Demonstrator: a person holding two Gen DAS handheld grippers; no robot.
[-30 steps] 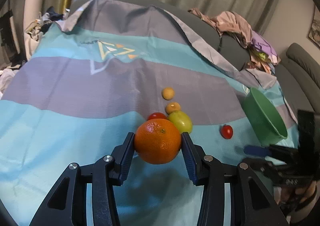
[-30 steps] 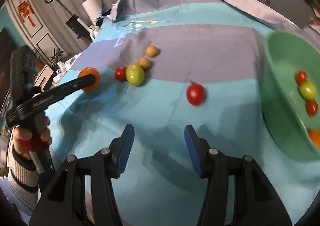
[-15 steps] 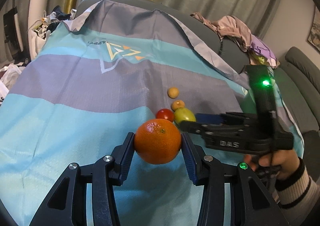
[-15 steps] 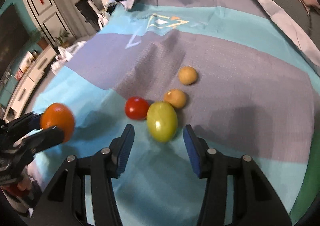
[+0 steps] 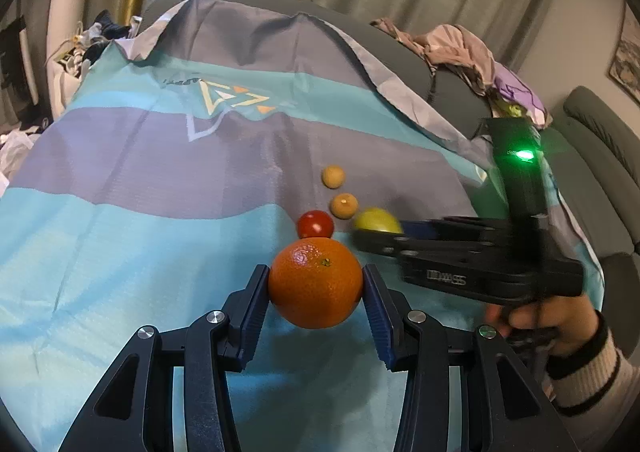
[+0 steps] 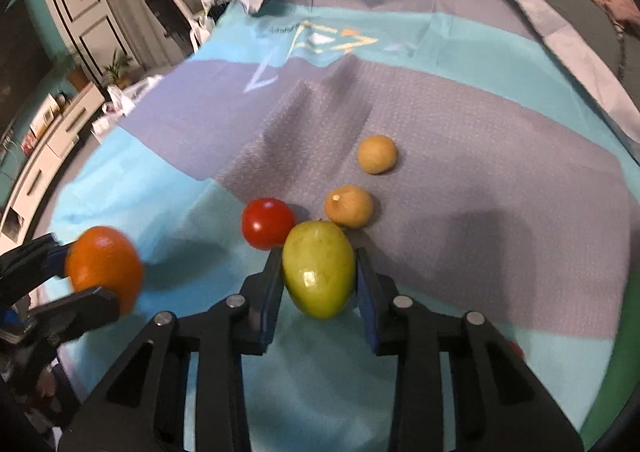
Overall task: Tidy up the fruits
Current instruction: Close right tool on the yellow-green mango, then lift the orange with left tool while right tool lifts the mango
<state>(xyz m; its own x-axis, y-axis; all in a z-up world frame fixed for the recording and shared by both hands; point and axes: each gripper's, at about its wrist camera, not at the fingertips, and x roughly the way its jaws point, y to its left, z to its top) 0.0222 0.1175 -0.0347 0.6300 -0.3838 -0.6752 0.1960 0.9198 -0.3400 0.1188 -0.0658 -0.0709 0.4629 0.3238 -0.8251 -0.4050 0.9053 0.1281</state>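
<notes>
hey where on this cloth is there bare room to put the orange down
Bare cloth spreads left of the red tomato, and beyond the far tan fruit up to the triangle logo. It is crowded around the tomato, where the right gripper is closing on the green fruit.

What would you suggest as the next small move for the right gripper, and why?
Probably finish closing, then lift straight up. The right gripper is closing with the green fruit between its jaws, still low over the cloth, and the red tomato and a small yellow fruit sit close behind it.
</notes>
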